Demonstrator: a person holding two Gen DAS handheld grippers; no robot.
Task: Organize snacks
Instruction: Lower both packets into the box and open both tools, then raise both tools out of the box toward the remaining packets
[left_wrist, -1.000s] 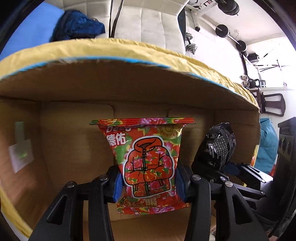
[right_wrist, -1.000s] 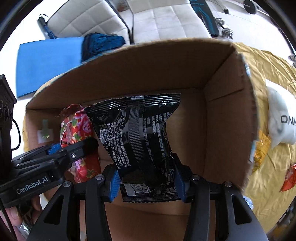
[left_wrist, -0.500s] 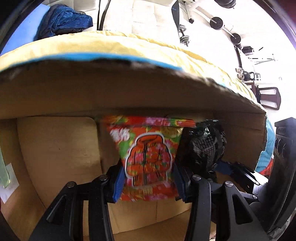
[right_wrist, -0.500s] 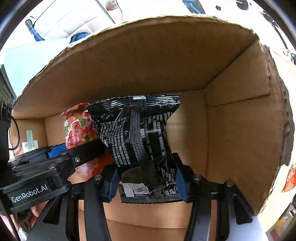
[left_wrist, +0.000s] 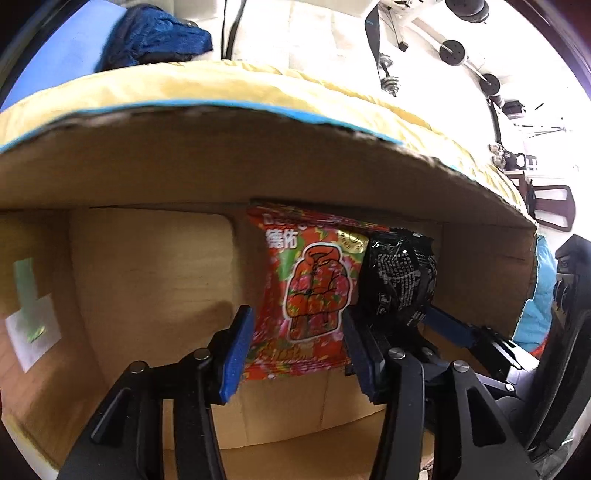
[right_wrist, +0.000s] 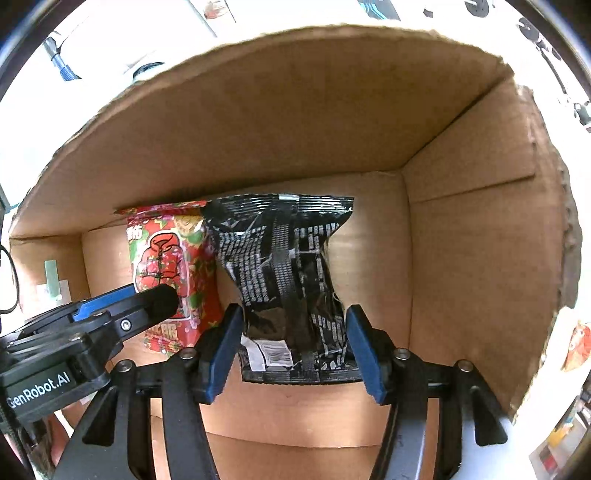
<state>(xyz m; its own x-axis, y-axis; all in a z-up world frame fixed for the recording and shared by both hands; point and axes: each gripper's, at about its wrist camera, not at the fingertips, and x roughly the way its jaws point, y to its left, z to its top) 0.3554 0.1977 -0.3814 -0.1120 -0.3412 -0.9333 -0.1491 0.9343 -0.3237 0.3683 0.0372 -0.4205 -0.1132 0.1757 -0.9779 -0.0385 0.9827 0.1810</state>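
Observation:
Both grippers point down into a cardboard box (left_wrist: 258, 166) (right_wrist: 332, 110). A red floral snack bag (left_wrist: 310, 291) (right_wrist: 166, 258) lies on the box bottom, against the far wall. My left gripper (left_wrist: 295, 314) straddles it with jaws opening, the blue pads just off its sides. Right beside it lies a black snack bag (right_wrist: 288, 273) (left_wrist: 402, 280). My right gripper (right_wrist: 293, 308) has its jaws opening too, with a gap showing between each pad and the black bag. The left gripper's fingertip (right_wrist: 155, 299) shows in the right wrist view.
A white and green label (left_wrist: 33, 332) is stuck inside the box at the left. Outside the box are a yellow cloth (left_wrist: 221, 85), a dark blue garment (left_wrist: 155, 37) and an orange packet (right_wrist: 576, 343). Weights (left_wrist: 454, 51) stand in the background.
Both pairs of jaws have widened and let go of their bags. The red bag now sits right of centre, touching the black bag. The right gripper has sunk deeper into the box.

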